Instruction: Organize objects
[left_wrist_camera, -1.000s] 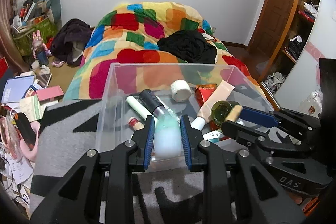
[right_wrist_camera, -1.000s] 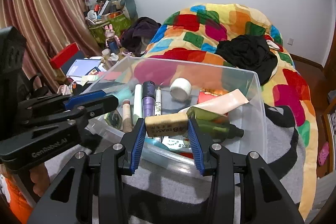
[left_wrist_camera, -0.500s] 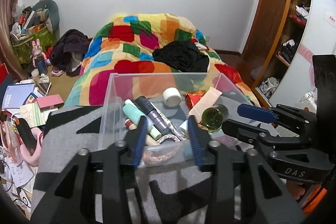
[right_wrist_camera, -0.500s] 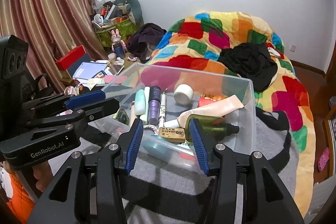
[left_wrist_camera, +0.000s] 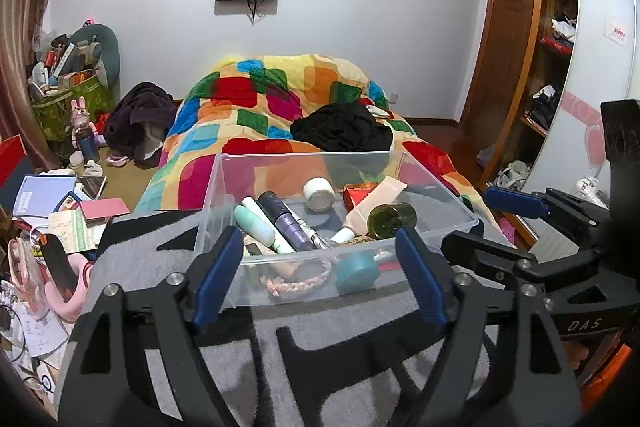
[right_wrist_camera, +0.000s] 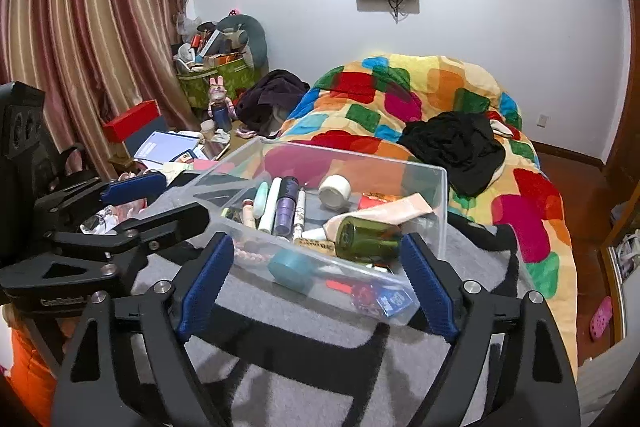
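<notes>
1. Clear plastic formed the storage bin (left_wrist_camera: 436, 183), which sat on a grey-and-black patterned blanket (left_wrist_camera: 360, 331) at the foot of a bed with a multicoloured quilt (left_wrist_camera: 280, 95).
2. The left gripper (left_wrist_camera: 320, 279) hung just short of the bin's near wall with its jaws spread wide; they had just been opening, and nothing lay between the blue pads (left_wrist_camera: 218, 275).
3. The right gripper (right_wrist_camera: 316, 279) stood the same way — jaws wide after just opening, nothing between them — in front of the bin's near corner.
4. Inside the bin lay a mint-green tube (left_wrist_camera: 254, 225), a purple-grey bottle (left_wrist_camera: 282, 217) and a slim white pen-like tube (left_wrist_camera: 268, 227), side by side at the left.
5. A white jar (left_wrist_camera: 319, 189) sat toward the back, beside a red packet (left_wrist_camera: 358, 195).
6. A peach tube (left_wrist_camera: 376, 203) and a dark green glass bottle (right_wrist_camera: 368, 237) lay on their sides at the right — the two touching.
7. Against the near wall rested a teal round cap (left_wrist_camera: 356, 271) and a pink braided band (left_wrist_camera: 298, 283).
8. A black garment (right_wrist_camera: 452, 147) lay on the quilt behind the bin.
</notes>
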`<state>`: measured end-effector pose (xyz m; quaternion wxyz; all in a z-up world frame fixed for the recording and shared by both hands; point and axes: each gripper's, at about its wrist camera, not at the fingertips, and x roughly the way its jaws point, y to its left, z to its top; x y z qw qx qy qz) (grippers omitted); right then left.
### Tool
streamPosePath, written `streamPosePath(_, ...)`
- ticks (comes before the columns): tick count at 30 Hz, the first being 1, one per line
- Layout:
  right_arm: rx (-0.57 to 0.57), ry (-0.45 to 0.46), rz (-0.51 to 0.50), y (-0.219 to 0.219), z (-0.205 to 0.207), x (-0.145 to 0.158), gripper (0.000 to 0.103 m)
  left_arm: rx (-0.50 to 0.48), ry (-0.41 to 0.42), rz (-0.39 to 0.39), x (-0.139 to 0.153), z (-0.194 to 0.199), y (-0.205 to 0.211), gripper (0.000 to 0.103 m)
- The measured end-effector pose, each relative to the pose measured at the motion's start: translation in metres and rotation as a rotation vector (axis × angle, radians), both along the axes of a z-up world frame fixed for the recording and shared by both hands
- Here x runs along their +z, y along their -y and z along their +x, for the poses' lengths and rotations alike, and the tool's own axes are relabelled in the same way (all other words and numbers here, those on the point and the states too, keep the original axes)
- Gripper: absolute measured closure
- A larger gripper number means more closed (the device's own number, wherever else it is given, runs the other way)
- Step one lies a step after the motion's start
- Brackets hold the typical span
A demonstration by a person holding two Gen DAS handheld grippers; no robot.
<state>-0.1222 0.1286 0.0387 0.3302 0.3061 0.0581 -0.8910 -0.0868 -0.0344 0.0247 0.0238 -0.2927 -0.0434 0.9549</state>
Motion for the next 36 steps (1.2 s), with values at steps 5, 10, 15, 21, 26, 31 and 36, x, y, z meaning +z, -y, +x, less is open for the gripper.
streamPosePath(5, -0.012, 0.027, 0.004, -0.006, 0.001, -0.012, 0.019, -0.001, 0.023, 0.007, -0.011, 0.002, -0.001, 0.023)
streamPosePath(10, -0.024, 0.043, -0.002, -0.011, -0.001, -0.017, 0.019, 0.000, 0.044, 0.029, -0.020, 0.002, -0.001, 0.023)
streamPosePath(15, -0.025, 0.044, -0.010, -0.014, -0.001, -0.017, 0.019, 0.000, 0.050, 0.031, -0.022, 0.004, -0.003, 0.023)
streamPosePath(21, -0.019, 0.039, -0.009, -0.013, 0.002, -0.016, 0.019, -0.006, 0.048, 0.030, -0.022, 0.004, -0.004, 0.023)
streamPosePath(26, -0.017, 0.035, -0.013, -0.012, 0.004, -0.015, 0.019, -0.007, 0.046, 0.029, -0.021, 0.004, -0.006, 0.023)
streamPosePath(31, -0.011, 0.033, -0.013, -0.011, 0.006, -0.014, 0.019, -0.002, 0.042, 0.030, -0.021, 0.005, -0.005, 0.023)
streamPosePath(36, -0.009, 0.032, -0.012, -0.010, 0.007, -0.013, 0.019, 0.009, 0.037, 0.034, -0.020, 0.005, -0.005, 0.023)
